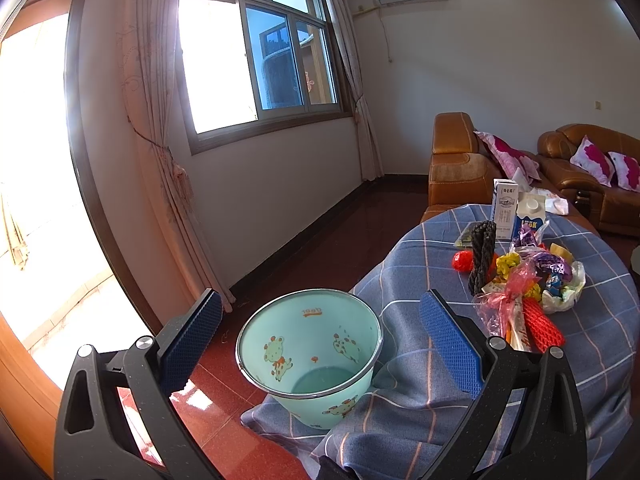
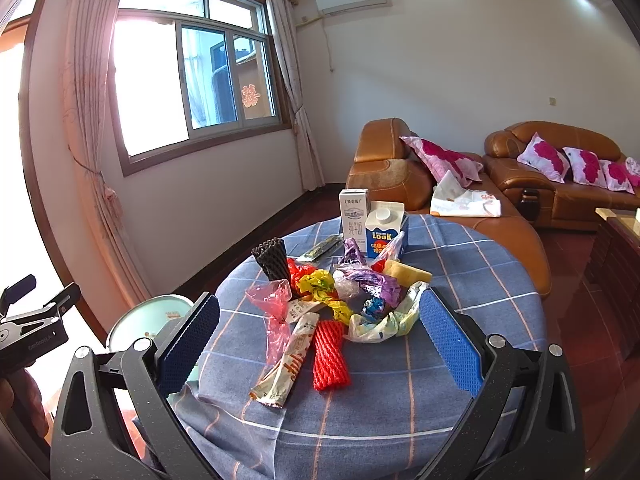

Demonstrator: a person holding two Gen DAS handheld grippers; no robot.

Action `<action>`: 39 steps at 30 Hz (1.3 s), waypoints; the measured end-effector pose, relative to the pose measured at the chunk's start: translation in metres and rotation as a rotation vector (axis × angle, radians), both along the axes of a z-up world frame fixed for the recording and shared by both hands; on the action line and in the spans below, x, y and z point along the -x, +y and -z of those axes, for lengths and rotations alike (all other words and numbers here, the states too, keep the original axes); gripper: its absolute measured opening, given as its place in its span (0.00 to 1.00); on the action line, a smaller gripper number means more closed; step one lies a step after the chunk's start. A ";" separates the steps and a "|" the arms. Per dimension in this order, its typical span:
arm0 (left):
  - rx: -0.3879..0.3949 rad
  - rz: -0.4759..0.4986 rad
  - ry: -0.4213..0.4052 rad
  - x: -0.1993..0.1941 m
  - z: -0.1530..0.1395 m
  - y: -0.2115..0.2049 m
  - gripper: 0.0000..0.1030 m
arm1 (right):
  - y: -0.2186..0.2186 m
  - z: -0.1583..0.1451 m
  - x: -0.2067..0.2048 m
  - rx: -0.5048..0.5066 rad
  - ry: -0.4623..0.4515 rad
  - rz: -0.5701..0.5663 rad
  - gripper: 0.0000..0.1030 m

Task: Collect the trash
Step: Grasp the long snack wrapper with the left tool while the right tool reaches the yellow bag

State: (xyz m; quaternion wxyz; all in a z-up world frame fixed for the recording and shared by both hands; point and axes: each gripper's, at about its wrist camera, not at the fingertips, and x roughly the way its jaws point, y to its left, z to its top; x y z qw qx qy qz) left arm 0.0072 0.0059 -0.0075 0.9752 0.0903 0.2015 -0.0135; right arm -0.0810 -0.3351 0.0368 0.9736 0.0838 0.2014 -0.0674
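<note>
Two grippers, your left gripper and right gripper, hang spread wide, gripping nothing. The trash pile, crinkled wrappers and red foam netting, sits mid-table on the checked cloth. A blue carton reads "LOOK". The mint bin stands, perhaps touching, beside the table's left edge.

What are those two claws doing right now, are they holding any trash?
Left claw: open, holding nothing, hovering over the green bin.
Right claw: open, holding nothing, facing the trash pile.
</note>
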 end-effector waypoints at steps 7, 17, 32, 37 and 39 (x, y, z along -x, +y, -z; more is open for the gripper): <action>-0.018 0.003 0.043 -0.011 0.018 -0.010 0.94 | -0.019 0.020 -0.012 0.044 0.027 0.081 0.95; -0.072 0.128 0.124 -0.027 0.073 -0.085 0.94 | -0.098 0.086 -0.011 0.017 0.165 0.201 0.80; -0.130 0.287 0.267 -0.035 0.136 -0.184 0.94 | -0.147 0.142 0.004 -0.071 0.206 0.224 0.80; -0.119 0.316 0.342 -0.039 0.154 -0.184 0.82 | -0.154 0.147 0.008 -0.114 0.195 0.218 0.80; -0.087 0.364 0.361 -0.039 0.154 -0.184 0.44 | -0.153 0.146 0.009 -0.112 0.190 0.213 0.80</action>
